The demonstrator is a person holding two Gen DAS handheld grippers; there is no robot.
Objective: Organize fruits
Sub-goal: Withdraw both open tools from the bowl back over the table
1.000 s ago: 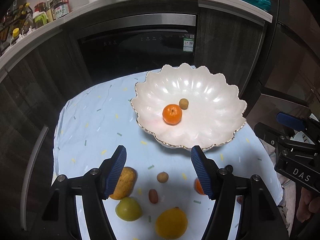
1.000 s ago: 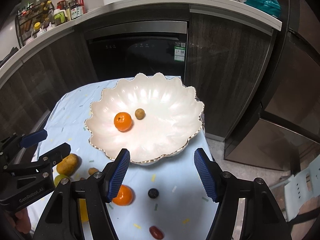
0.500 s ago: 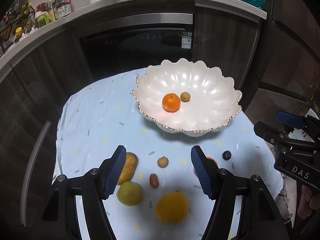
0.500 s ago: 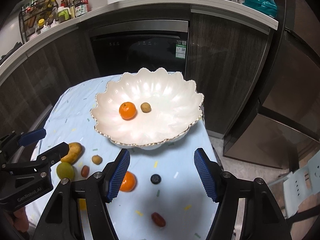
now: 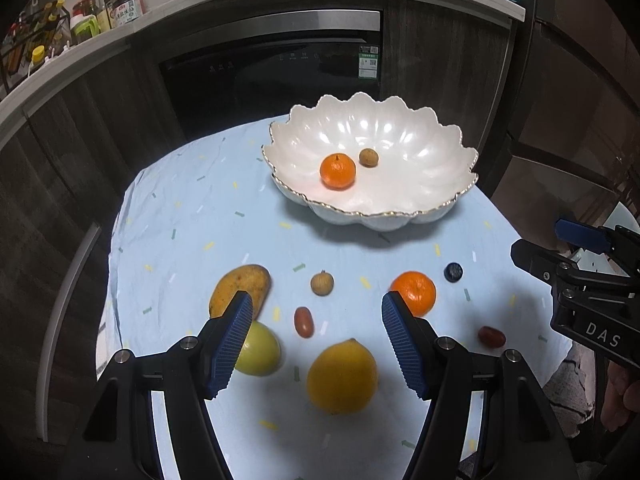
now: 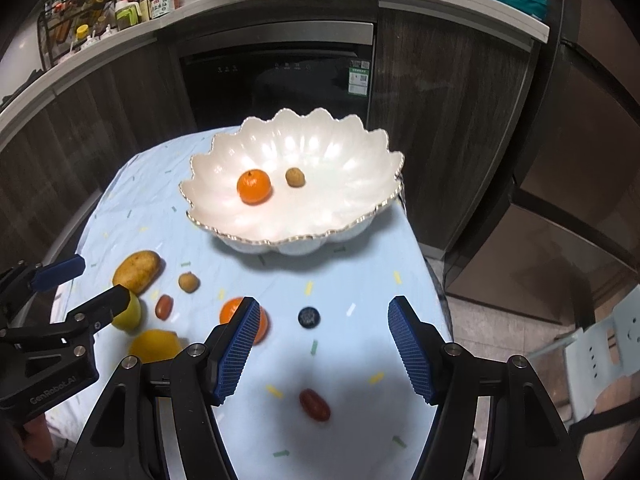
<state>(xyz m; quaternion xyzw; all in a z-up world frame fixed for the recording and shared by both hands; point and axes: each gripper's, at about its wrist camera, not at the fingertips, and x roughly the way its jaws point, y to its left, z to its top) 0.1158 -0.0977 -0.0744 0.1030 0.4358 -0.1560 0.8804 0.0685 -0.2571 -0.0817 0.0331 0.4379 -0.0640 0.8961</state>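
Note:
A white scalloped bowl (image 5: 416,160) (image 6: 344,168) holds a tangerine (image 5: 337,171) (image 6: 254,187) and a small brown longan (image 5: 368,157) (image 6: 295,177). On the blue cloth in front lie a mango (image 5: 236,292) (image 6: 136,266), a longan (image 5: 322,283) (image 6: 188,282), a second tangerine (image 5: 416,292) (image 6: 232,310), a green-yellow fruit (image 5: 260,348), a lemon (image 5: 342,376), two red dates (image 5: 304,321) (image 6: 315,405) and a dark blueberry (image 5: 453,271) (image 6: 309,317). My left gripper (image 5: 316,312) hangs open above the loose fruit. My right gripper (image 6: 320,316) is open over the blueberry, holding nothing.
The small table (image 5: 180,216) stands before dark cabinets and a built-in oven (image 5: 272,68). Bottles (image 5: 120,8) line the counter at the upper left. The table's right edge drops to the floor by a pale chair (image 6: 608,344). Each gripper shows at the other view's side.
Both grippers have drawn back toward the table's near edge and sunk a little. The bowl sits farther away in both views, and more loose fruit has come into sight.

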